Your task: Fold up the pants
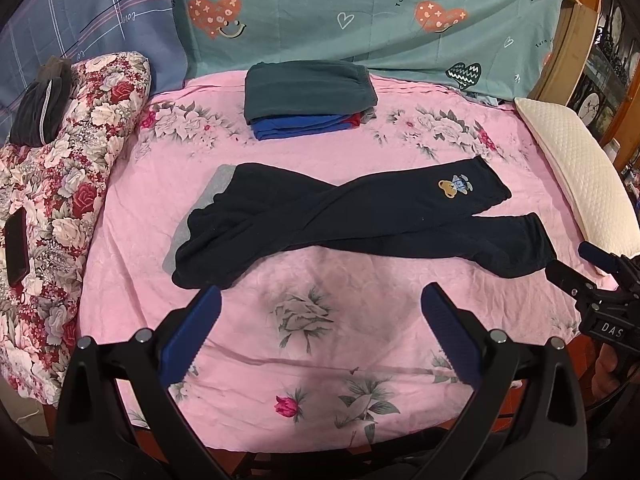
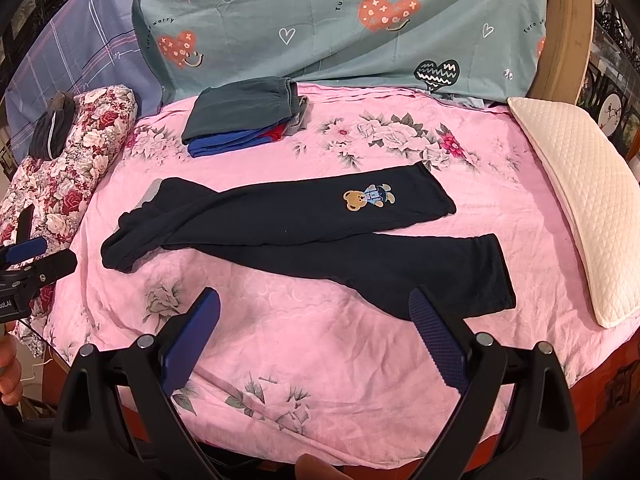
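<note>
Dark pants (image 1: pixel 352 224) lie unfolded on pink bed sheet (image 1: pixel 320 360), legs apparently crossed. Left tongs (image 1: pixel 320 308) and right tongs (image 2: pixel 314 312) both released, grasping nothing.

Dark navy pants (image 1: pixel 340 220) lie unfolded across the middle of the frame, flat on the pink floral sheet. The grey-lined waistband sits at left; the two legs splay apart at right. The upper leg bears a bear patch (image 2: pixel 368 199).
</note>
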`<state>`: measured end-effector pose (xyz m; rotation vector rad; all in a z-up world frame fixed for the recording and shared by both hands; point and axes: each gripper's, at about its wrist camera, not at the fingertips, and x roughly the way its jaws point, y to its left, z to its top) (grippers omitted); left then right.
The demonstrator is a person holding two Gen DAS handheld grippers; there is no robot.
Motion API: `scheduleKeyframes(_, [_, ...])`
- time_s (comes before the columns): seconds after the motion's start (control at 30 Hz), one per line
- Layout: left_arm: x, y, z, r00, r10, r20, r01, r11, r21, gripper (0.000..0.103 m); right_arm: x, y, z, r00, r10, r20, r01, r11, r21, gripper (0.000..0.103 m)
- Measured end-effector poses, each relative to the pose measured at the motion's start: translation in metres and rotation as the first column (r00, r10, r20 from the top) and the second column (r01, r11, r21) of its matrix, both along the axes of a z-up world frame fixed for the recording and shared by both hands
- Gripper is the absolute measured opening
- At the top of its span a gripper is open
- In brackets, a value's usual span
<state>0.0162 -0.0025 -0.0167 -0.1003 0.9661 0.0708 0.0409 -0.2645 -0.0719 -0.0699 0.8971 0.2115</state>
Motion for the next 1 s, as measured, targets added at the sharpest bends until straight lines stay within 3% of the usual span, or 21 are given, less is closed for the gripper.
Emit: scheduleKeyframes(1.0, [0.016, 0.000, -0.004, 1.000, -0.003, -0.013, 0.004, 1.000, 0.009, 0.101, 0.019, 0.006, -0.004, 1.000, 0.009, -0.018, -0.009, 1.000, -0.004, 0.095])
